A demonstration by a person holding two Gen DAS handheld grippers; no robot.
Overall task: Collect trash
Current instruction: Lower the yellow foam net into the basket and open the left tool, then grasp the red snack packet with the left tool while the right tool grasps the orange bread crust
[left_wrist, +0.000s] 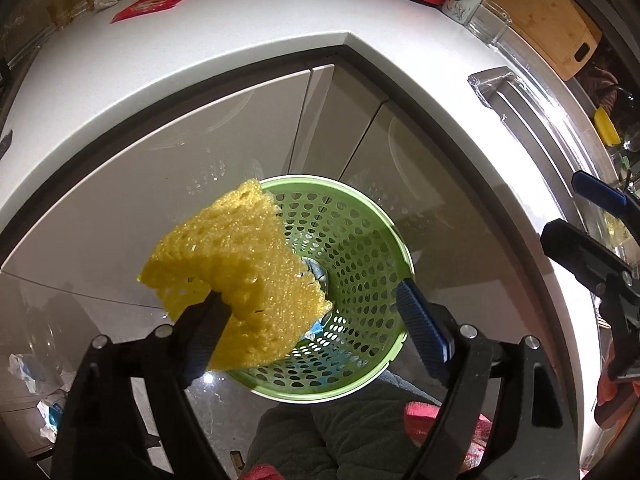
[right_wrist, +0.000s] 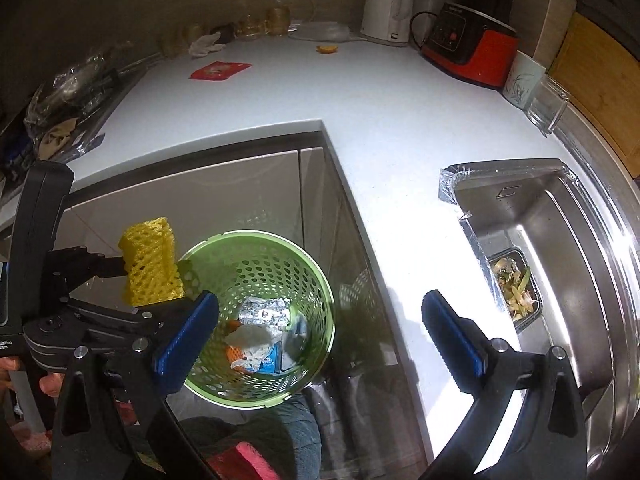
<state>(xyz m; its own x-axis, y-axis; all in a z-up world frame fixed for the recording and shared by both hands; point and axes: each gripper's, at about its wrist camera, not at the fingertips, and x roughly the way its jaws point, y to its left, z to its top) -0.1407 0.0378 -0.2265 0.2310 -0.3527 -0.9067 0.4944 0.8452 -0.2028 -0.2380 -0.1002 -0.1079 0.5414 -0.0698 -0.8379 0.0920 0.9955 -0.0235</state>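
A green perforated bin [left_wrist: 352, 240] stands on the floor below the counter corner; it also shows in the right wrist view [right_wrist: 256, 264], with foil, paper and wrappers [right_wrist: 264, 328] inside. My left gripper [left_wrist: 312, 320] is open above the bin's rim. A yellow foam fruit net [left_wrist: 236, 264] hangs on its left finger [left_wrist: 204, 332], over the bin's left edge; it also shows in the right wrist view [right_wrist: 150, 264]. My right gripper [right_wrist: 320, 336] is open and empty, above the bin's right rim and the counter edge.
On the white counter [right_wrist: 360, 112] lie a red packet [right_wrist: 220, 70], a white crumpled tissue [right_wrist: 204, 44] and an orange peel [right_wrist: 326, 49]. A red blender base [right_wrist: 472, 48], kettle [right_wrist: 390, 4] and mug [right_wrist: 522, 78] stand behind. A sink [right_wrist: 560, 240] holds a scrap strainer [right_wrist: 516, 288].
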